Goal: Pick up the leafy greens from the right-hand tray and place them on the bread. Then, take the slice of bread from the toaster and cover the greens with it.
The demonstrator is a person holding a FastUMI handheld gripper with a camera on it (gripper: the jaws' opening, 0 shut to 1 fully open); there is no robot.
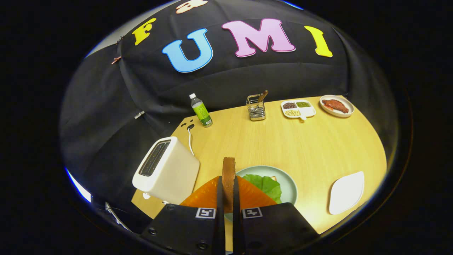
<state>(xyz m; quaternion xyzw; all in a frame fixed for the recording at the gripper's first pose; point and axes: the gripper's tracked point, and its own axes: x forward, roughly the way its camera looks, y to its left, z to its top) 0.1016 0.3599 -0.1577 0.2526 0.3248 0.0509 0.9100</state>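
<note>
Gripper (228,187) pinching bread slice (228,173) on edge, both fingers pressing its faces, hovering over plate (288,184). Leafy greens (267,184) lying on plate. Toaster (166,170) standing left of plate, white tray (347,193) sitting right.

You find no legible text on any object. The bottle (201,110) carries a green label, but its print is too small to make out. The gripper (228,198), clamped on the bread (228,177), bears two square black-and-white coded markers, one per finger; these show patterns, not words or numbers.
</note>
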